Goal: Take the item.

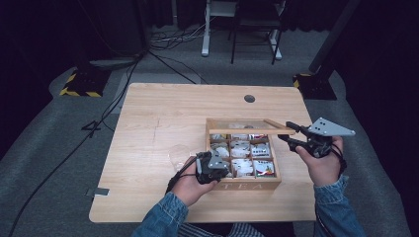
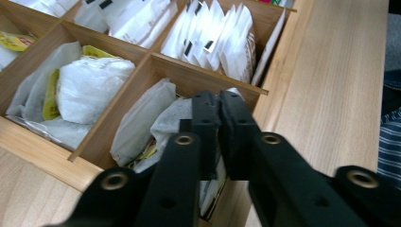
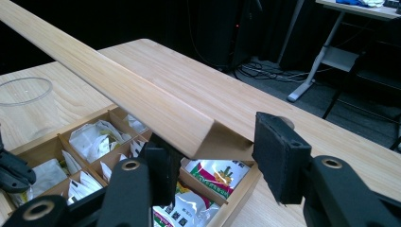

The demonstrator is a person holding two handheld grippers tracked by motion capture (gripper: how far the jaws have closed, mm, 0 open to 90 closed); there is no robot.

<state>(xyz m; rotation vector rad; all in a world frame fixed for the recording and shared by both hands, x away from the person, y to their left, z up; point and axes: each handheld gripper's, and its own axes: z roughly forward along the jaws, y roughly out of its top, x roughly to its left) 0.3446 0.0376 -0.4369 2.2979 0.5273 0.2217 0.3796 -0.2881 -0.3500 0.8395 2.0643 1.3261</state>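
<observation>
Left tongs [image 2: 218,101] are clenched on a tea sachet [image 2: 142,120] in the near-left compartment of the tea box [image 1: 247,185] on the worktop [image 1: 148,123]. Right tongs [image 3: 213,156], jaws apart, prop the lid [image 3: 118,80] w/o gripping. Lift sachet straight up, slowly; keep lid steady.

Raised lid [image 1: 249,127] overhangs the tea box's [image 1: 242,186] back row; front compartments lie open from above
</observation>
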